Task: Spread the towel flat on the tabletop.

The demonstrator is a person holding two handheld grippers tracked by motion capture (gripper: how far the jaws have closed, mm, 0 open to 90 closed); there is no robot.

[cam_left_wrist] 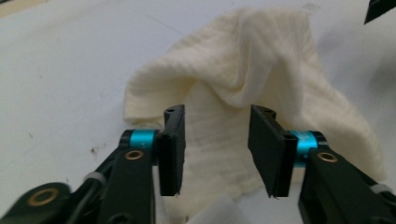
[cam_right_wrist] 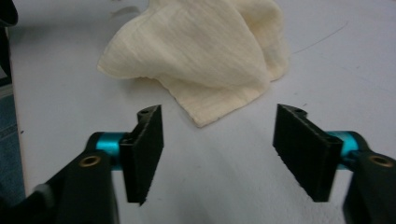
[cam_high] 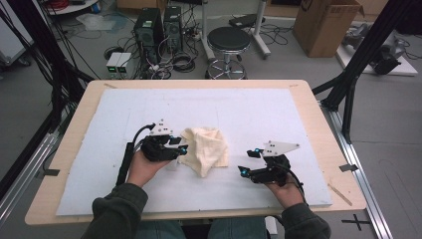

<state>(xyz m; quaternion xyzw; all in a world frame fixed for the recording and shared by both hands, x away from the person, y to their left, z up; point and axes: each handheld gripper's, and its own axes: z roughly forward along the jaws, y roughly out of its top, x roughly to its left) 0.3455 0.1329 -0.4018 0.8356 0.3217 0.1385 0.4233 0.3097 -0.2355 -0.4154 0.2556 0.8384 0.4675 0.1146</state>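
A crumpled cream cloth (cam_high: 205, 148) lies in a heap near the middle of the white mat (cam_high: 249, 109). My left gripper (cam_high: 182, 145) sits at the cloth's left edge, open. In the left gripper view its jaws stand apart with the cloth (cam_left_wrist: 243, 79) just past and between them, nothing pinched (cam_left_wrist: 215, 151). My right gripper (cam_high: 249, 162) rests on the mat to the right of the cloth, also open. In the right gripper view a corner of the cloth (cam_right_wrist: 205, 56) points toward the wide gap between its jaws (cam_right_wrist: 219, 156), a short way off.
The mat covers a wooden table (cam_high: 318, 124). Beyond the far edge stand a black stool (cam_high: 228, 42), computer towers (cam_high: 158, 27), a cardboard box (cam_high: 326, 25) and tangled cables on the floor.
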